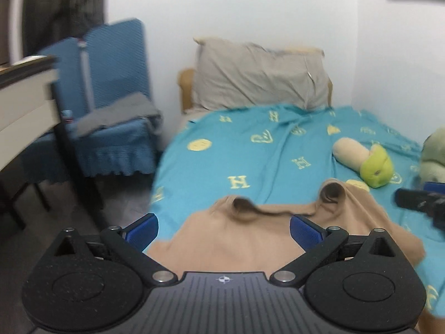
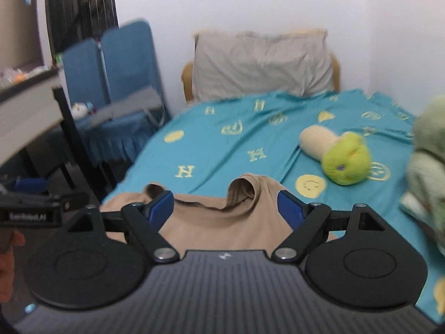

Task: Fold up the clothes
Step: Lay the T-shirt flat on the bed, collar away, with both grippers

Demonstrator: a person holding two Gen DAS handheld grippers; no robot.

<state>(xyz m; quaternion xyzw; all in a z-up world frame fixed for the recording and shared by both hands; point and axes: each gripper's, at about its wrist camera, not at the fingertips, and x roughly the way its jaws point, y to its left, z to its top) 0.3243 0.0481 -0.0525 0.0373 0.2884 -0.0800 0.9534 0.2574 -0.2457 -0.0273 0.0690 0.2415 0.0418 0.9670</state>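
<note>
A tan garment [image 1: 236,245] lies on the near end of the bed, on a teal sheet [image 1: 250,153] with yellow prints. Its far edge is bunched into two raised folds. My left gripper [image 1: 224,229] is open above the garment's near part and holds nothing. In the right wrist view the same garment [image 2: 222,222] lies under my right gripper [image 2: 225,208], which is open and empty, its blue pads either side of a raised fold. The right gripper shows in the left wrist view [image 1: 417,203] at the right edge. The left gripper shows in the right wrist view [image 2: 30,208] at the left edge.
A grey pillow [image 1: 258,75] leans at the head of the bed. A beige and green plush [image 1: 364,164] and a pale green plush [image 2: 428,156] lie on the right side. A blue chair [image 1: 111,97] with grey cloth and a desk [image 1: 25,89] stand to the left.
</note>
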